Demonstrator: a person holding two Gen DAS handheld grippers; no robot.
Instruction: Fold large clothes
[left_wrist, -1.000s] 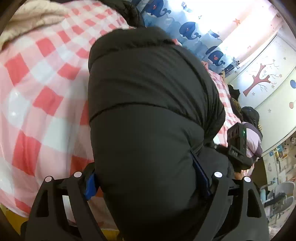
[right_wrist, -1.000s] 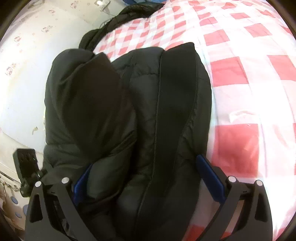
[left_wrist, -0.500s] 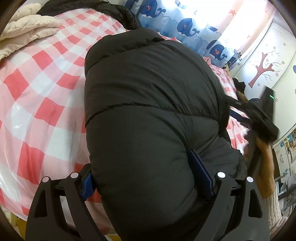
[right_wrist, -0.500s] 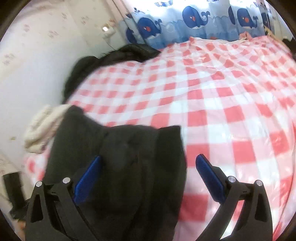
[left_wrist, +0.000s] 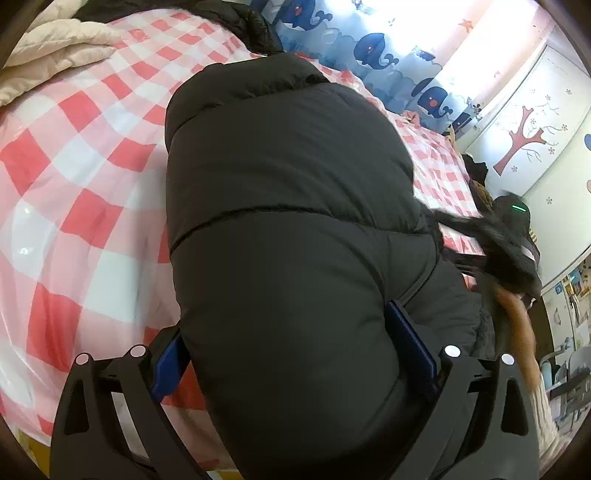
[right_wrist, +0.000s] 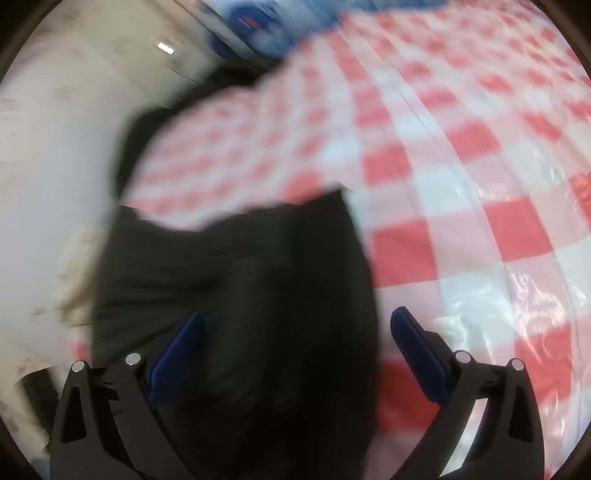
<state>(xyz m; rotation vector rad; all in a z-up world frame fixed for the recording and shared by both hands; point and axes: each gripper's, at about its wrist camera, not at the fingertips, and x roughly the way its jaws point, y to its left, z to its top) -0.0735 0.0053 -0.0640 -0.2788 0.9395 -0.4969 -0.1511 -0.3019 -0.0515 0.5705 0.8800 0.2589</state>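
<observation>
A folded black puffer jacket (left_wrist: 288, 236) lies on the red-and-white checked bed cover (left_wrist: 74, 177). My left gripper (left_wrist: 291, 354) is wide open, its blue pads astride the jacket's near end; the bulging jacket fills the gap. In the right wrist view, which is blurred by motion, the jacket (right_wrist: 236, 288) lies at lower left on the cover (right_wrist: 461, 184). My right gripper (right_wrist: 291, 350) is open and above the jacket's edge, holding nothing. It also shows in the left wrist view (left_wrist: 513, 236) at the jacket's far right.
A cream quilt (left_wrist: 55, 48) lies at the bed's far left corner. Another dark garment (left_wrist: 236, 18) sits at the head of the bed below whale-print curtains (left_wrist: 376, 48). A wall with a tree decal (left_wrist: 524, 140) and cluttered furniture stand to the right.
My right gripper has let go of the jacket, lifted and is swinging, so its view is blurred. The left gripper has stayed astride the jacket's near end.
</observation>
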